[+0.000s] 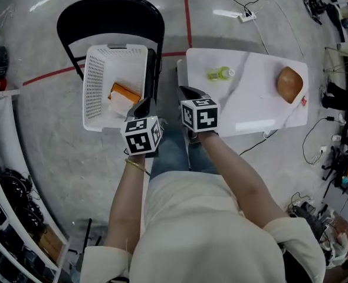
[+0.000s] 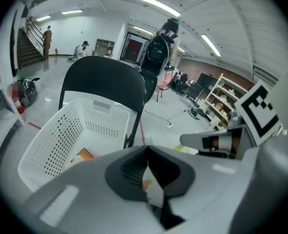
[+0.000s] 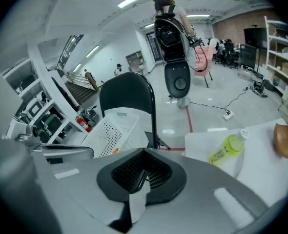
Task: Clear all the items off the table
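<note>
A white table [image 1: 250, 108] stands to the right of a black chair [image 1: 109, 13], just beside it. A white basket [image 1: 92, 87] sits on the chair's seat, and an orange box [image 1: 127, 91] lies inside it. Two things are on the table, well apart: a brown round item [image 1: 289, 84] near the right end and a yellow-green bottle [image 1: 220, 73] on its side nearer the left end. The person holds both grippers close together near the gap between chair and table. The left gripper [image 1: 143, 107] hangs over the basket's near right corner, its jaws together and empty. The right gripper [image 1: 189, 93] is at the table's left edge, its jaws likewise closed on nothing.
</note>
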### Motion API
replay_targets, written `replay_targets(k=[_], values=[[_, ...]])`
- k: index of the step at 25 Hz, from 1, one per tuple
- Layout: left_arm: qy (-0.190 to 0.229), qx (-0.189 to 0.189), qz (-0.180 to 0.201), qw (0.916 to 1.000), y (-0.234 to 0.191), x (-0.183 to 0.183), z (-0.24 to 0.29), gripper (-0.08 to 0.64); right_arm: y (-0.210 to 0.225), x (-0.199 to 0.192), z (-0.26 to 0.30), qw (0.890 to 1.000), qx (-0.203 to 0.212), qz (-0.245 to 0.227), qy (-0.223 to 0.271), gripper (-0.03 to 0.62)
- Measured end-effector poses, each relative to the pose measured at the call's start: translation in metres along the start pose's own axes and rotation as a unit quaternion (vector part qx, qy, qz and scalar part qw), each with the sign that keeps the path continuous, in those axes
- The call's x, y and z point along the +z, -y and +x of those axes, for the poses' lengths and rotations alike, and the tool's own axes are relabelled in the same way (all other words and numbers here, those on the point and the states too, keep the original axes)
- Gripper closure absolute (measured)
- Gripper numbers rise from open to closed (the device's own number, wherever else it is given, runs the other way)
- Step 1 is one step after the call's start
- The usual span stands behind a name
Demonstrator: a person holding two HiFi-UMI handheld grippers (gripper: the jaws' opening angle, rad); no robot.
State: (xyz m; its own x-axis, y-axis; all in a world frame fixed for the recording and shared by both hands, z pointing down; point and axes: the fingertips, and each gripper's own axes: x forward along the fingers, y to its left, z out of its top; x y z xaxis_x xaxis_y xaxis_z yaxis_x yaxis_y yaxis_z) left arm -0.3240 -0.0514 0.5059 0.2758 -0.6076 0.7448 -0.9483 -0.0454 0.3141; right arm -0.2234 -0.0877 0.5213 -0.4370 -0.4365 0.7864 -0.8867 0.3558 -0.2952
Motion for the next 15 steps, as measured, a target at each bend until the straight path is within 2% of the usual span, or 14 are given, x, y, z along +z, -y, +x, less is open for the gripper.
replay_targets(k=[8,15], values=[[-0.019,-0.021,0.036,0.9990,0.043,-0.006,0.018,0.551,0.060,-0.011,-0.024,0.999,-0.033,0.034,0.013,0.595],[-0.027,-0.024,0.039,0.9986,0.078,-0.017,0.033,0.551,0.105,-0.028,-0.035,0.998,-0.048,0.036,0.006,0.595]])
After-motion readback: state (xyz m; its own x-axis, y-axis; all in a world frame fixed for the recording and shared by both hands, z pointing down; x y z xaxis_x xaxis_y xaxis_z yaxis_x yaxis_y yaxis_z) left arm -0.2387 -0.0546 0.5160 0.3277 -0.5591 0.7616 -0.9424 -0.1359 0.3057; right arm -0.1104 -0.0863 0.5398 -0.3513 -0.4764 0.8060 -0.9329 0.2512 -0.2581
